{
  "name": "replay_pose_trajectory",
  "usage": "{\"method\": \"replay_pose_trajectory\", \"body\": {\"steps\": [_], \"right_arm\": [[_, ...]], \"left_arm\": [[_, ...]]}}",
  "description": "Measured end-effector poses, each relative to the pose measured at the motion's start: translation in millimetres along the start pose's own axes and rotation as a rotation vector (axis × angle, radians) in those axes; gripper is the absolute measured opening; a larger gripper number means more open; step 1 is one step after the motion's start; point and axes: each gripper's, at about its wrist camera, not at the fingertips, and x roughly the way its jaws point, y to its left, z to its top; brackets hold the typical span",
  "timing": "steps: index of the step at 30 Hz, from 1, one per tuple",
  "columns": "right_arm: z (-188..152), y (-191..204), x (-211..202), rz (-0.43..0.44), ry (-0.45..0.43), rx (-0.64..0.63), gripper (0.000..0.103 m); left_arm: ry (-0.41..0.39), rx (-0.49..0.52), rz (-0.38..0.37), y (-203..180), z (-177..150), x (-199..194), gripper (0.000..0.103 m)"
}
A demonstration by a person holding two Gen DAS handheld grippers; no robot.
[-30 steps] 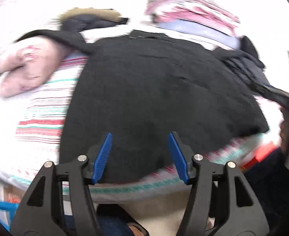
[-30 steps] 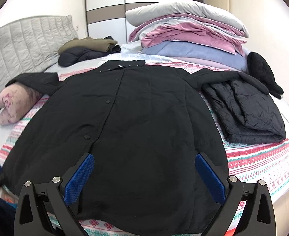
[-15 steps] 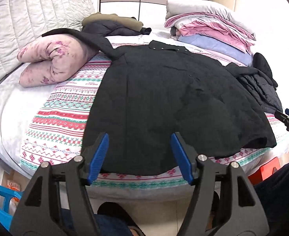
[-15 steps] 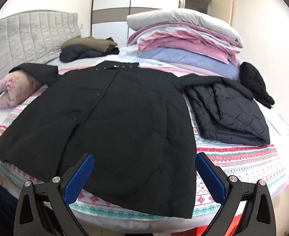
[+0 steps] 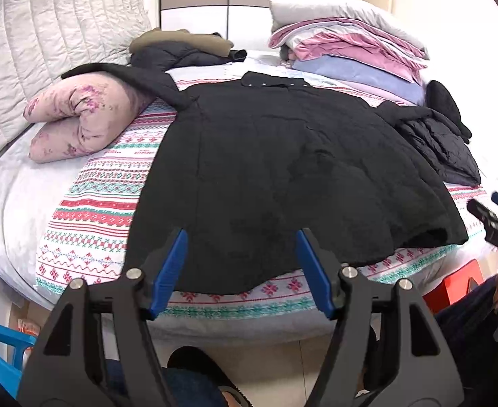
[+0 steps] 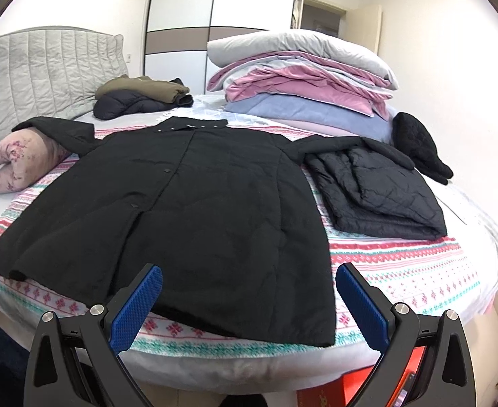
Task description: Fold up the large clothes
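Left wrist view first: we look down past our left hand-held gripper [image 5: 242,257], whose blue pads have just been opening and now stand well apart with nothing between them, hovering above the near hem of the black coat [image 5: 282,169]. The coat lies spread face up on the bed [image 5: 89,210], collar at the far end, one sleeve draped over the pink floral pillow [image 5: 79,118] at far left, the other reaching right toward the folded quilted jacket [image 5: 442,142]. At the right edge we glimpse the tip of our other tool. Right wrist view next: our right hand-held gripper [image 6: 249,305] is likewise wide open and empty, poised over the coat's near right hem corner, just short of the cloth. From here the button line runs up the coat to the collar, and the right sleeve lies across the top of the quilted jacket, beside the stacked bedding [image 6: 299,81] at far right. We judge the coat is laid out but no fold has begun. To do this step well, we would bring each sleeve in across the chest first, lifting the left one clear of the pillow and the right one off the jacket so neither neighbour is dragged. Pinching at cuff or seam, not mid-panel, should keep the thick fabric from bunching, and matching both sides would give a square bundle.
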Motion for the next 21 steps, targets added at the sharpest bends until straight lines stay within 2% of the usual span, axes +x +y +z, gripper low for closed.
{"method": "replay_pose_trajectory", "body": {"steps": [3,6,8,9,12,13,14,15,16,17,18,19,20,21], "right_arm": [[-7,-17,12,-0.015,0.054,0.038,0.103],[-22,-48,39,0.005,0.199,0.111,0.101],[-32,-56,54,0.015,0.269,0.092,0.09],[-39,-57,63,-0.003,0.308,0.063,0.088],[-51,-54,74,-0.089,0.332,-0.019,0.083],[-50,-51,78,-0.094,0.326,-0.032,0.075],[-49,-52,81,-0.072,0.316,-0.02,0.061],[-46,-53,86,-0.034,0.315,0.01,0.056],[-44,-53,94,-0.027,0.339,0.028,0.05],[-43,-51,100,-0.034,0.355,0.028,0.042],[-43,-49,104,-0.027,0.367,0.034,0.037],[-41,-50,105,-0.002,0.369,0.065,0.027],[-38,-56,106,0.01,0.362,0.101,0.012],[-36,-63,103,0.031,0.353,0.156,0.012]], "left_arm": [[0.063,-0.083,0.053,32,1,14,0.07],[0.151,-0.142,0.086,67,-14,29,0.07],[0.233,-0.113,0.065,76,-30,39,0.07],[0.26,-0.091,0.055,75,-35,42,0.07],[0.28,-0.012,0.068,67,-45,47,0.07],[0.277,-0.002,0.079,64,-42,51,0.07],[0.275,-0.007,0.08,63,-39,55,0.07],[0.279,-0.027,0.072,64,-33,64,0.071],[0.298,-0.063,0.073,69,-31,73,0.071],[0.34,-0.144,0.071,79,-28,87,0.071],[0.351,-0.211,0.043,90,-28,93,0.067],[0.336,-0.286,-0.003,99,-26,97,0.049],[0.31,-0.338,-0.024,107,-22,97,0.028],[0.296,-0.352,-0.031,110,-18,96,0.013]]}}
